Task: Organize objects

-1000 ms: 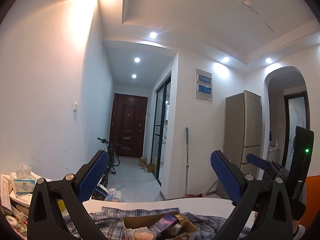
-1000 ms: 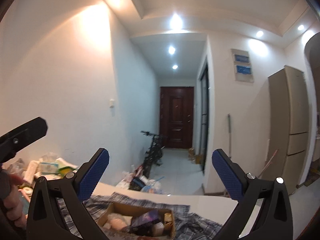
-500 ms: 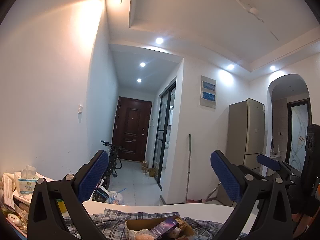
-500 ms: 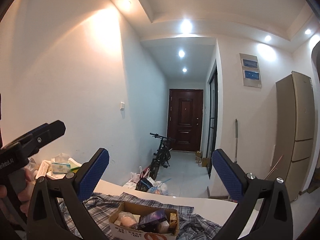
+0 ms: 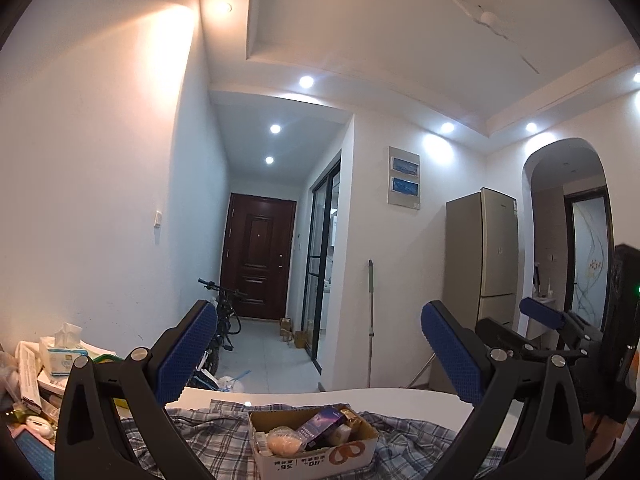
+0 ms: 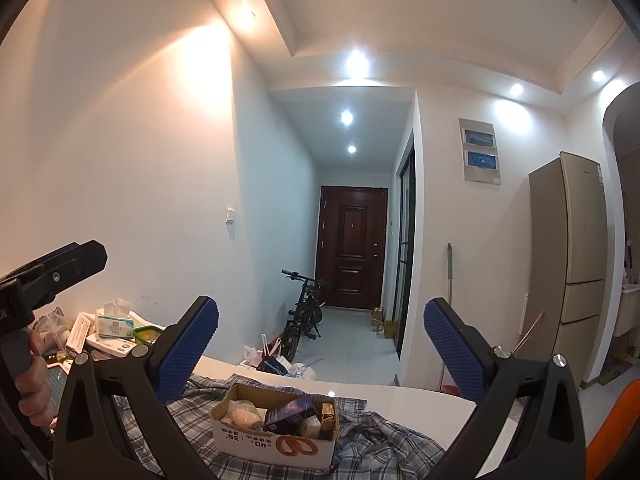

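Observation:
A small cardboard box [image 5: 316, 454] [image 6: 276, 442] sits on a plaid shirt [image 5: 212, 432] [image 6: 384, 444] spread over a white table [image 5: 400, 396] [image 6: 400, 396]. Inside it lie a dark purple carton [image 5: 322, 429] [image 6: 289, 412], a pale round item [image 5: 283, 442] [image 6: 245, 419] and a small gold packet [image 6: 327, 412]. My left gripper [image 5: 318, 350] is open, held high and well short of the box, nothing between its blue pads. My right gripper [image 6: 320, 346] is open too, also above and short of the box. The right gripper's fingers [image 5: 544, 318] show at the right of the left wrist view.
A clutter of a tissue pack [image 5: 60, 354] [image 6: 114, 322], papers and small boxes fills the table's left end. A person's hand [image 6: 34, 384] holds the left gripper's handle. Beyond the table are a bicycle [image 6: 304, 312], a hallway door [image 5: 258, 256], a mop [image 5: 371, 320] and a fridge [image 6: 572, 264].
Both grippers have tilted downwards, so the box and shirt show more fully at the bottom of each view. Both stay open.

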`<state>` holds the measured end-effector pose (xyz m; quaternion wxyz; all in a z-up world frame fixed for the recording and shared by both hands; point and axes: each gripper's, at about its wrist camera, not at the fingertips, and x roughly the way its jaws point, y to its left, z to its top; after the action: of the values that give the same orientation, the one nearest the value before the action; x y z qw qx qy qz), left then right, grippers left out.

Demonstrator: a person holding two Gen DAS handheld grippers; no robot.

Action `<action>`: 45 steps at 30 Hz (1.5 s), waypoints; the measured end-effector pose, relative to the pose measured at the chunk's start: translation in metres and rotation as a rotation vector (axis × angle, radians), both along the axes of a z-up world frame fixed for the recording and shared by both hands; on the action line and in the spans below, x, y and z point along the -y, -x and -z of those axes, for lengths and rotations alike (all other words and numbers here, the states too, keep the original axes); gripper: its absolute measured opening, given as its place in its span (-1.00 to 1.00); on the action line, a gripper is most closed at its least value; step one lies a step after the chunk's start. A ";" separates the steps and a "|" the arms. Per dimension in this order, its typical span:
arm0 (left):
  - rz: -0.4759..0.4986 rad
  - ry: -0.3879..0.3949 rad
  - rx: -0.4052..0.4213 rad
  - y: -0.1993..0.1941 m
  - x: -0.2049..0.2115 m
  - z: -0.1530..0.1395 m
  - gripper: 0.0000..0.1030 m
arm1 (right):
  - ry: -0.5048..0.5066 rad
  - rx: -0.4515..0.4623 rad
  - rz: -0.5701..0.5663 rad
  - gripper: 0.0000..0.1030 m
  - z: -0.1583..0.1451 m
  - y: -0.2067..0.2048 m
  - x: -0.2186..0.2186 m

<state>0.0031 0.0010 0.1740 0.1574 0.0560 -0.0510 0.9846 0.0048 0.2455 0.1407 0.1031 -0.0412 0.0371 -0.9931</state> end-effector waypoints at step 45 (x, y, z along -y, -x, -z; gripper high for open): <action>-0.086 0.019 0.204 0.030 -0.001 0.159 1.00 | 0.102 0.108 0.107 1.00 0.127 0.006 -0.018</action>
<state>-0.0271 0.0017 0.0146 0.1094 -0.0439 -0.0551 0.9915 -0.0009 0.2636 0.0134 0.0497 0.0095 -0.0171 -0.9986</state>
